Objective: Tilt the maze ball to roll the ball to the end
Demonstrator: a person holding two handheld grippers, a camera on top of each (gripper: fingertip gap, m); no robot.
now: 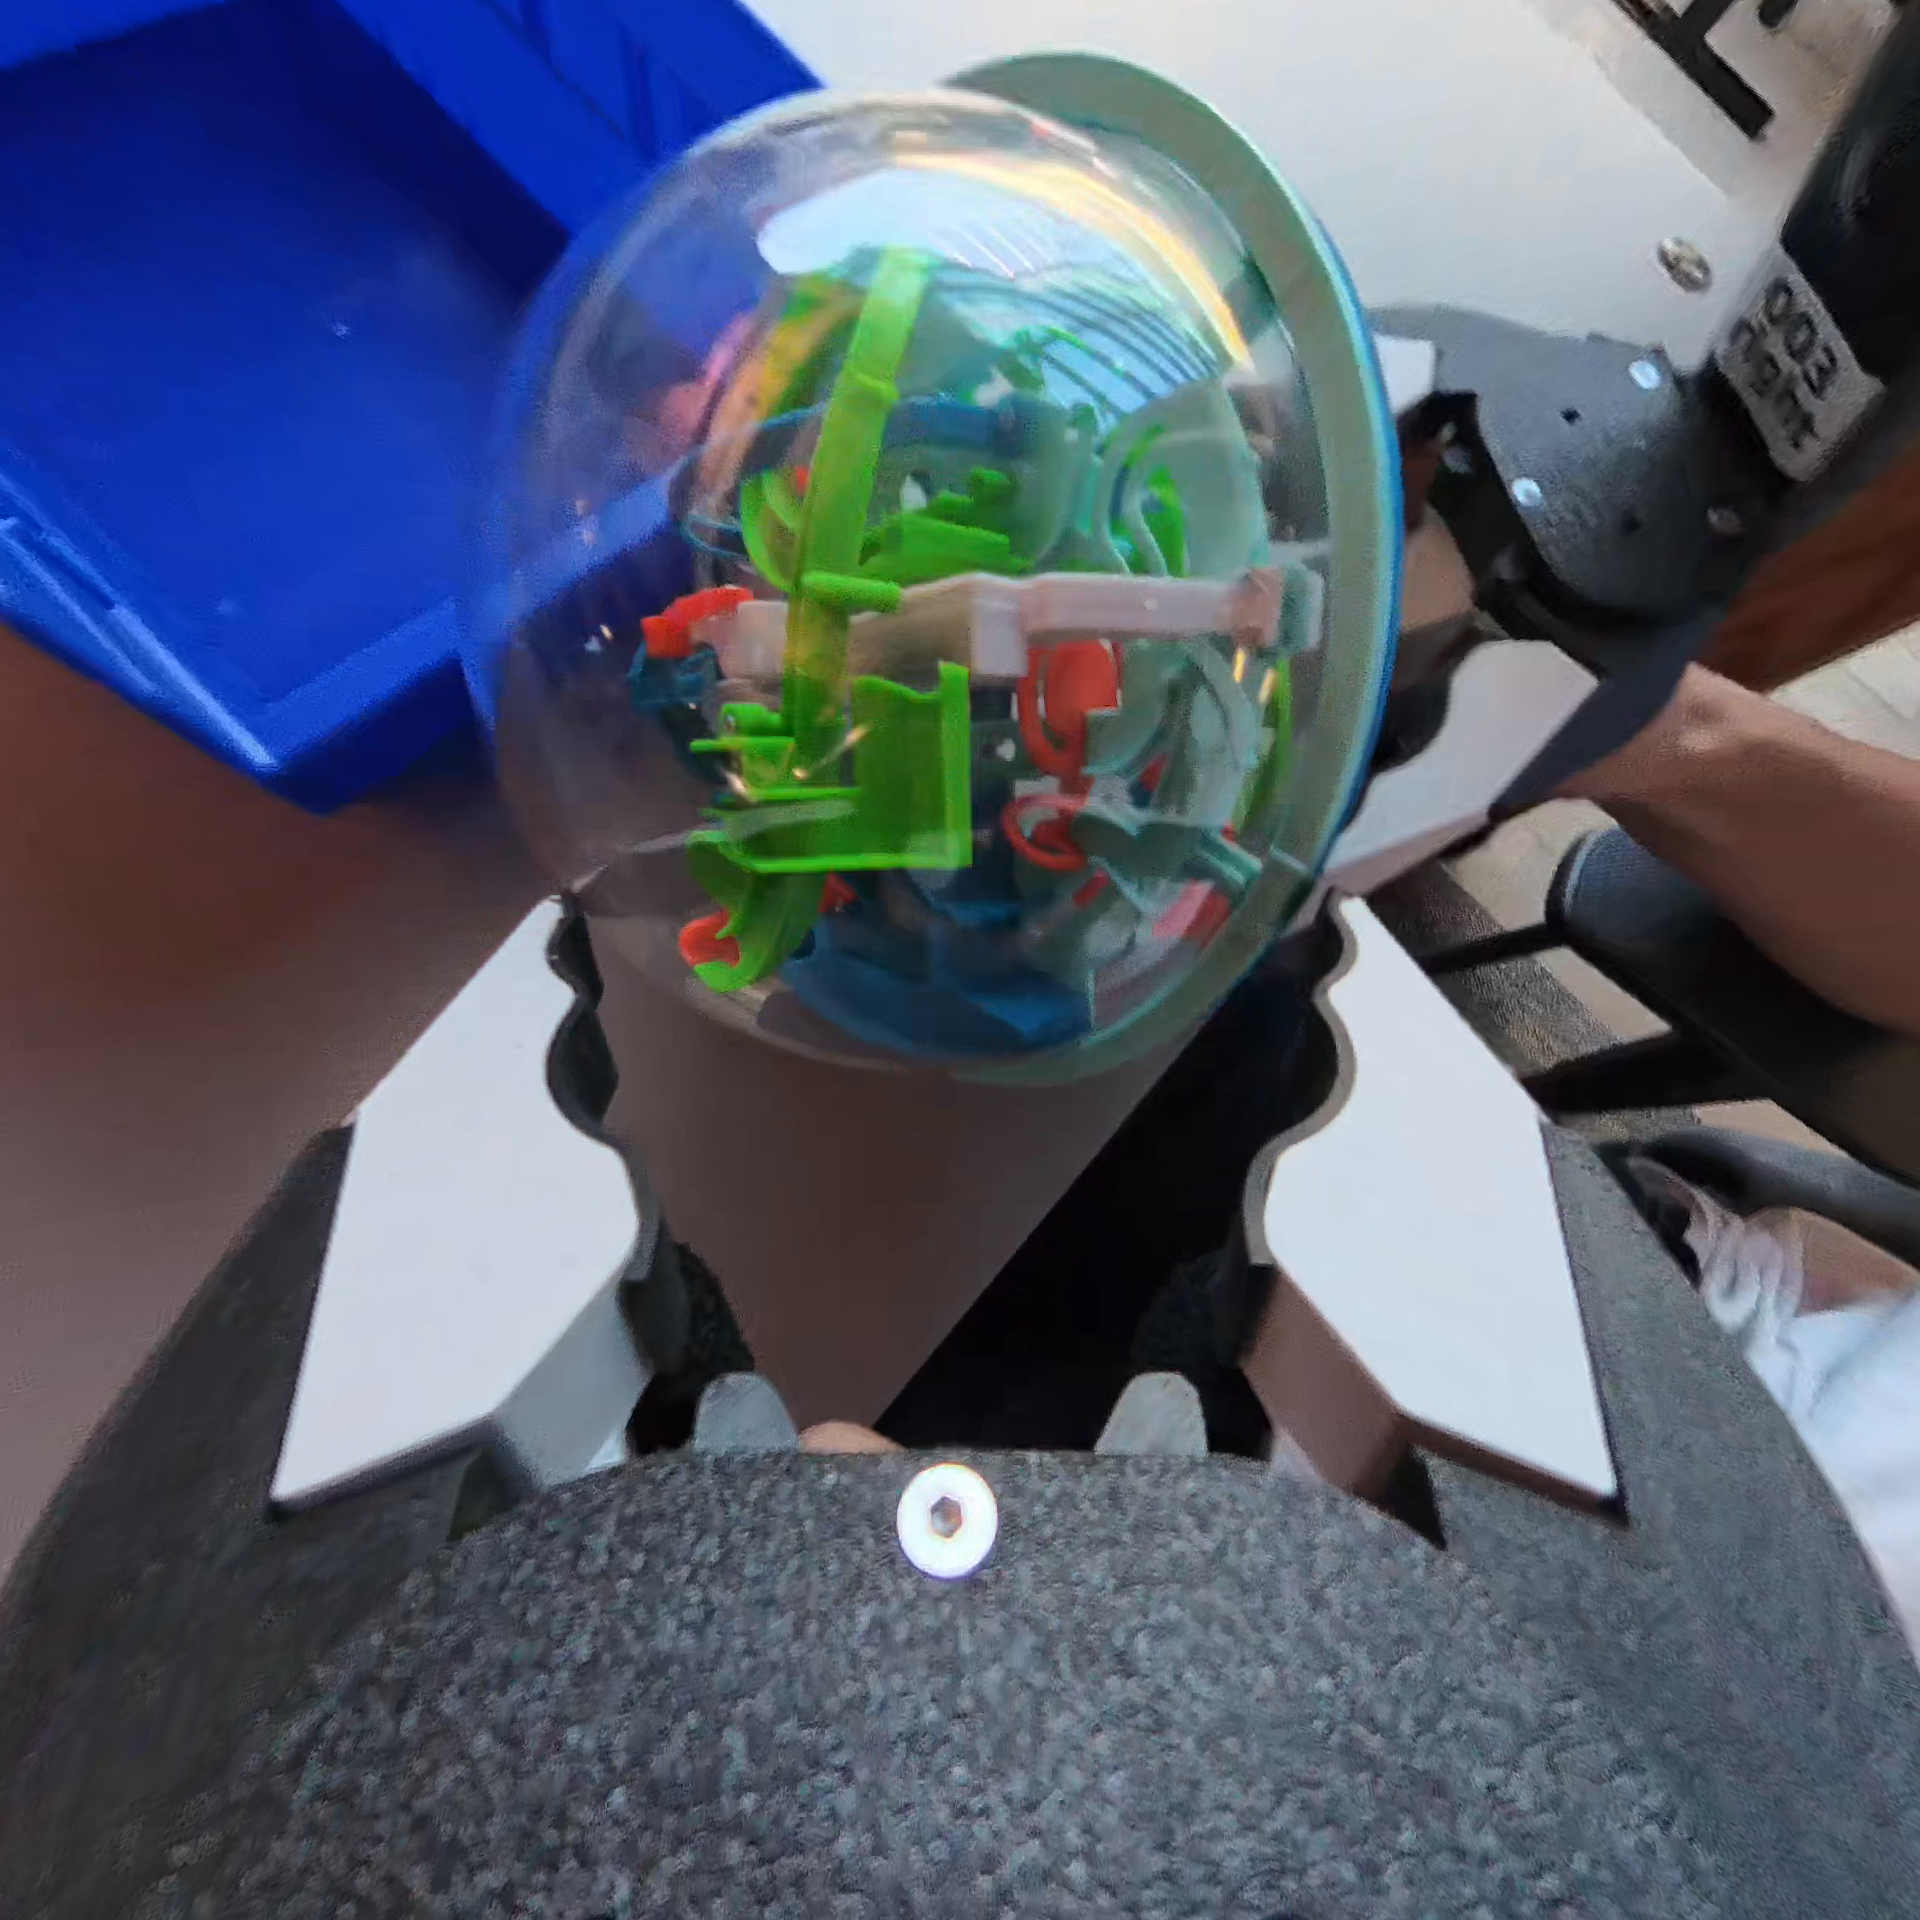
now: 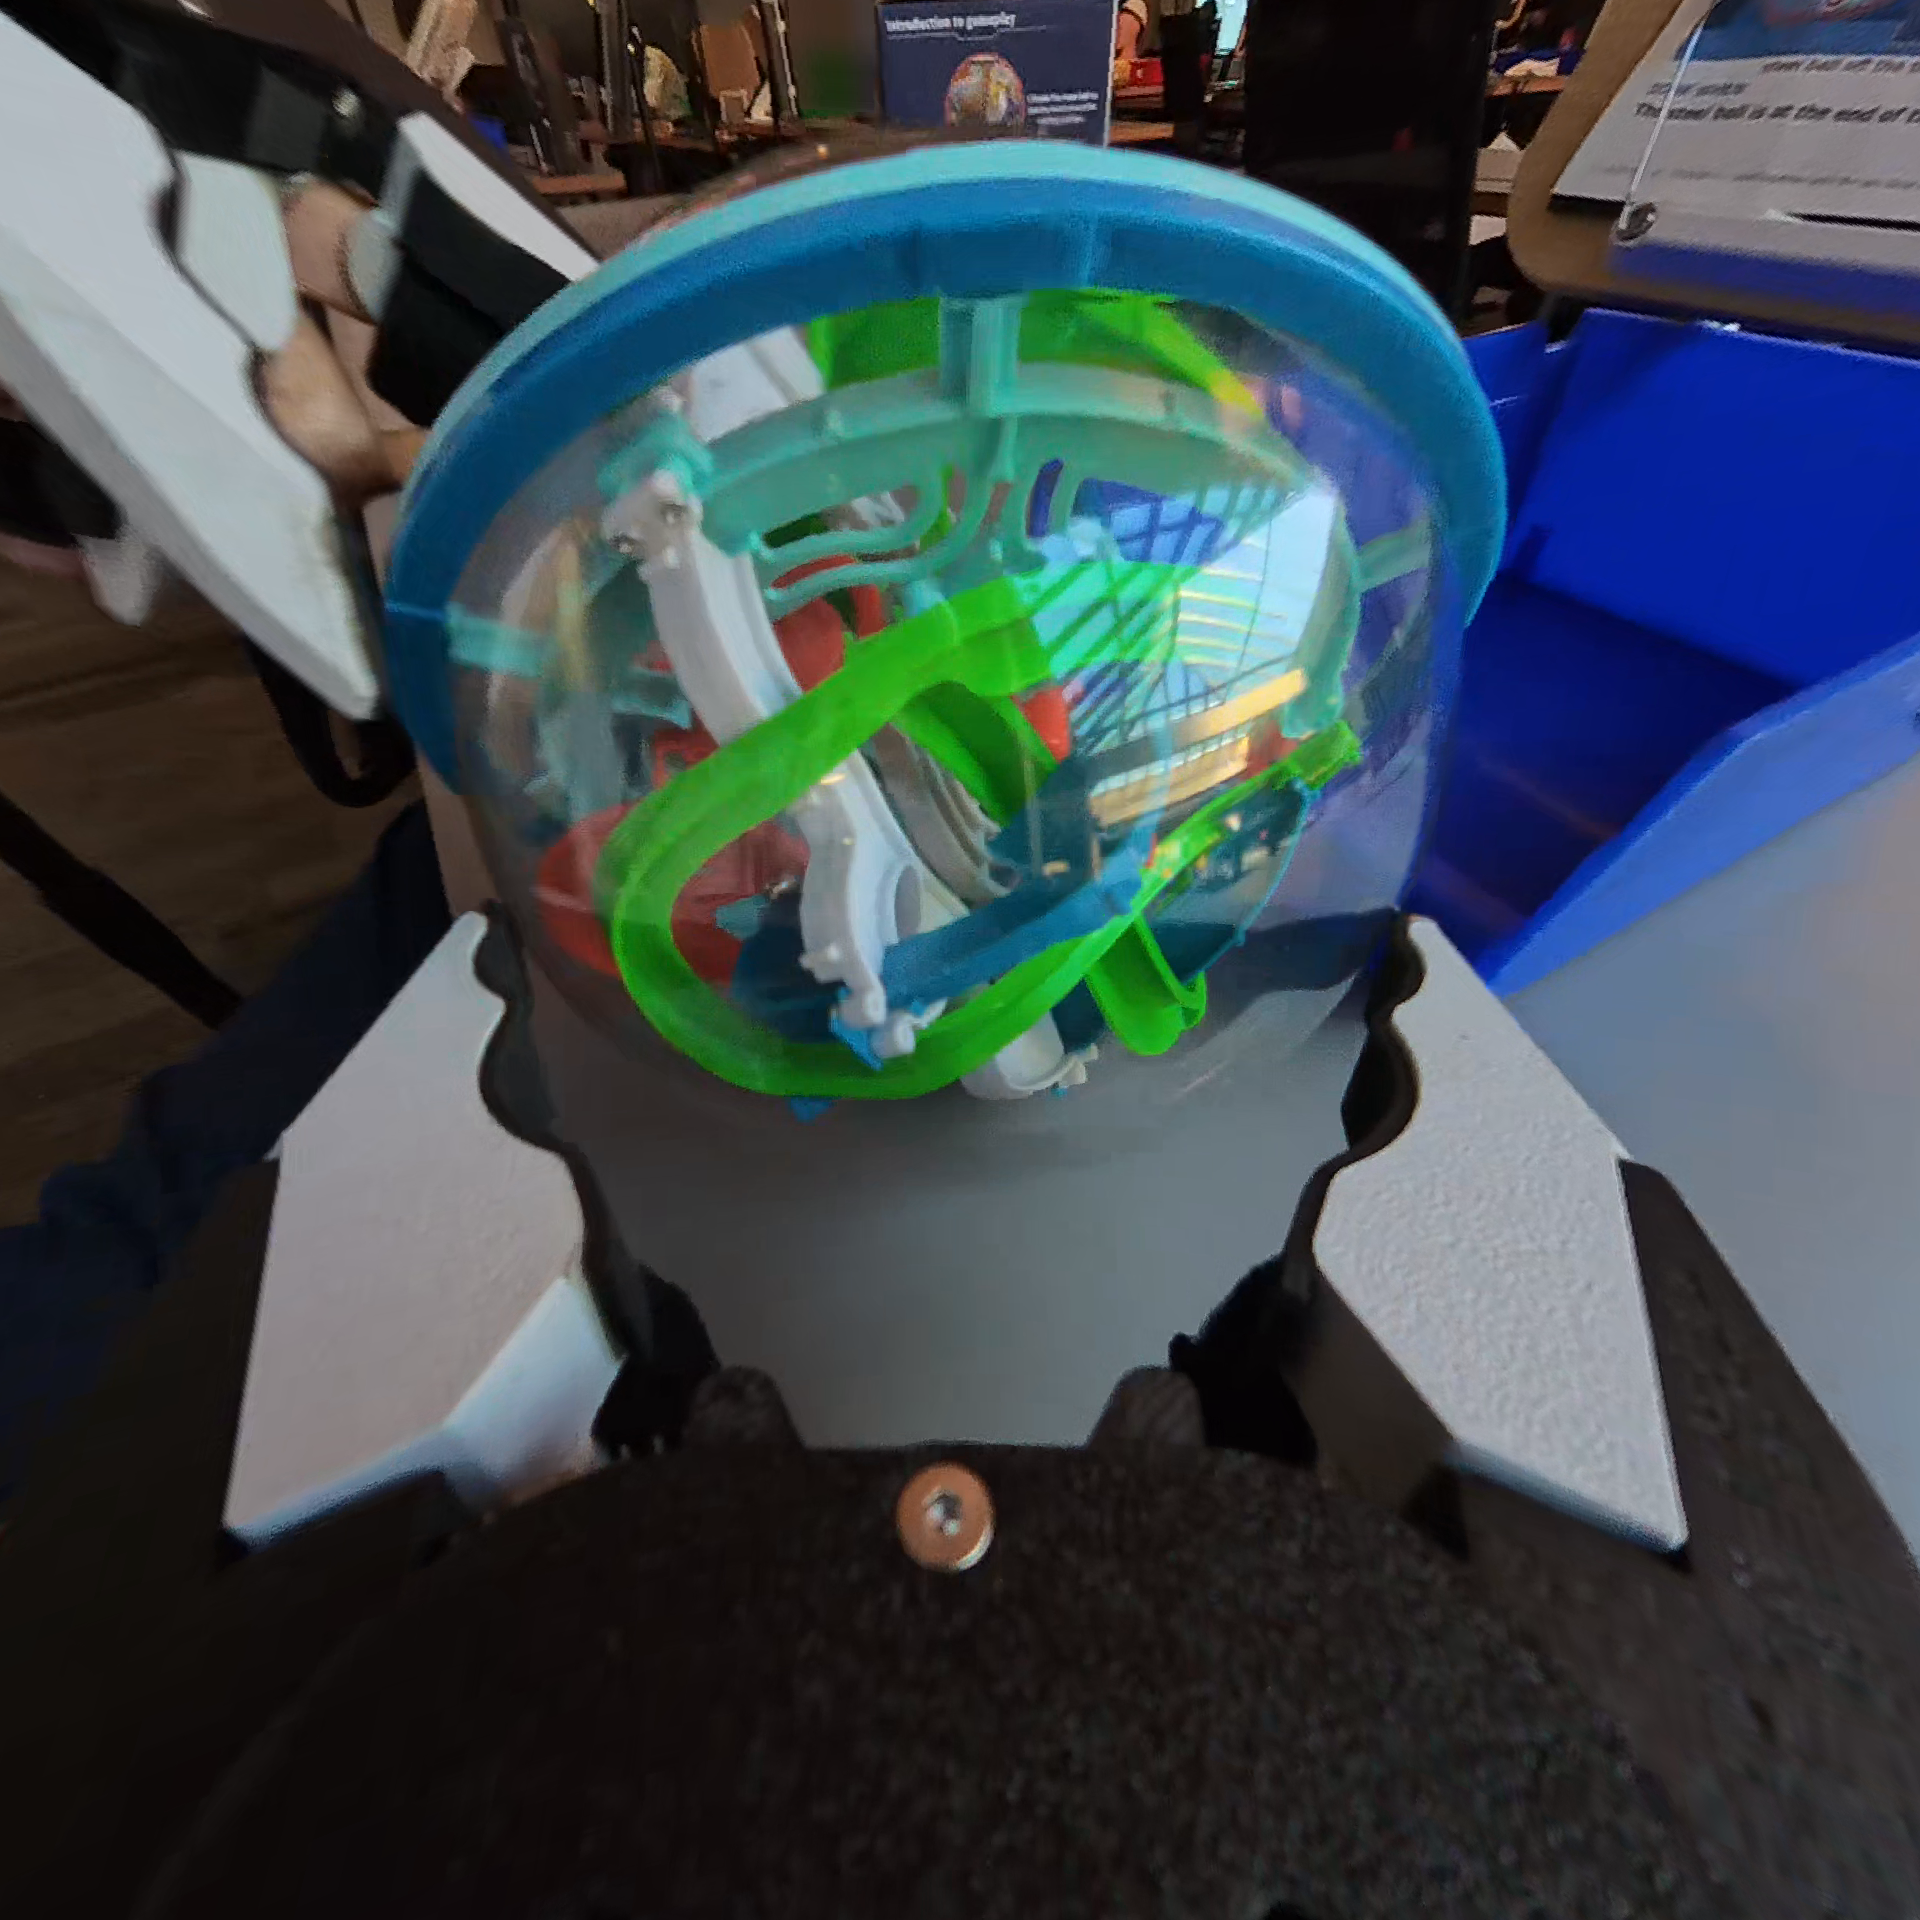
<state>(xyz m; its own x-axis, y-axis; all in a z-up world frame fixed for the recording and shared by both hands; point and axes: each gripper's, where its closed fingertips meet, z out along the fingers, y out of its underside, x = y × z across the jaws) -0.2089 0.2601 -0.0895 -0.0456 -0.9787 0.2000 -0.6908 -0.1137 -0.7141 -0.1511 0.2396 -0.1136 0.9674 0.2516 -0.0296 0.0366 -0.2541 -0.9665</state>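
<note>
Blue bin [image 1: 260,364] sits behind and beside the work, on a pale table [image 2: 1714,1091]; a person's forearm [image 1: 1766,831] shows past the far gripper. Maze ball [image 1: 935,582] is up off the table, sandwiched between the two grippers, one clear dome toward each camera, with its blue equator ring [image 2: 935,249] between the two sets of fingers. Left gripper [image 1: 951,914]: jaws spread wide, both fingertips right at the dome's lower edge — looks like it's pinching the sphere across its width, though actual pad contact is hard to confirm through the blur. Right gripper [image 2: 951,935]: same story, jaws wide, dome filling the gap, tips at the shell on both sides. Handling guess: light hollow hard plastic, stiff shell, smooth and curved — slippery against pads, and a hard squeeze could crack it or pop it out. Best purchase is near the ring, where there's an edge to stop sliding; the bare dome gives nothing to key on. Tracks inside — green [image 2: 831,831], white [image 2: 748,727], blue, red — are thin and probably brittle. The small ball itself I can't pick out, so progress is unknown. Tilt slowly, both grippers moving together.
</note>
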